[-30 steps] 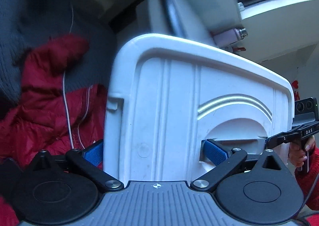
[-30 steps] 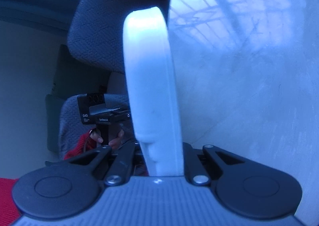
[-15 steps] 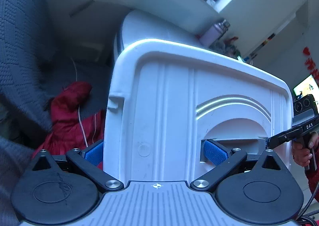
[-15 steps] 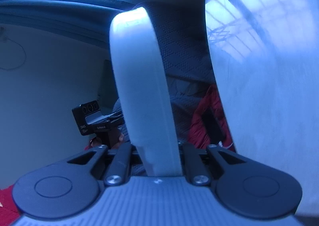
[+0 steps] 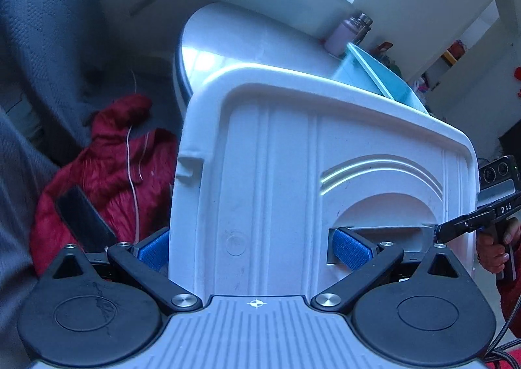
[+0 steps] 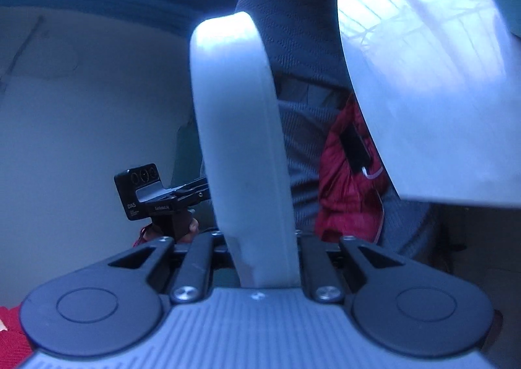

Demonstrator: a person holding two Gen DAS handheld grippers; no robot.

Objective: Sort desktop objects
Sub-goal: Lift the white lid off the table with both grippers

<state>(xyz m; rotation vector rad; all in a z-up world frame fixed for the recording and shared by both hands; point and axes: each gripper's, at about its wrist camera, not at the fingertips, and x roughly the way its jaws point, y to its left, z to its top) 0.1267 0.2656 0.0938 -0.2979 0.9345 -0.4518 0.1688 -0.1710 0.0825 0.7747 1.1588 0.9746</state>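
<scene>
A large white plastic lid point(image 5: 293, 173) with moulded ridges fills the left wrist view, held up in the air. My left gripper point(image 5: 254, 250) is shut on its near edge, one blue pad point(image 5: 351, 250) in the lid's handle recess, the other point(image 5: 153, 250) outside its left edge. In the right wrist view the same lid point(image 6: 237, 128) shows edge-on. My right gripper point(image 6: 260, 238) is shut on that edge; its fingertips are hidden behind the lid. The right gripper's body point(image 5: 488, 206) shows at the lid's right side in the left view.
A round white table point(image 5: 234, 43) lies beyond the lid, with a teal bin point(image 5: 377, 76) and a pink bottle point(image 5: 348, 30) on it. A red jacket point(image 5: 107, 167) with a white cable lies on a grey chair point(image 5: 42, 36). The table's underside point(image 6: 433, 76) is at right.
Both grippers have carried the lid upward and tilted. The table top, teal bin and bottle have come into the left view; the red jacket has dropped lower left.
</scene>
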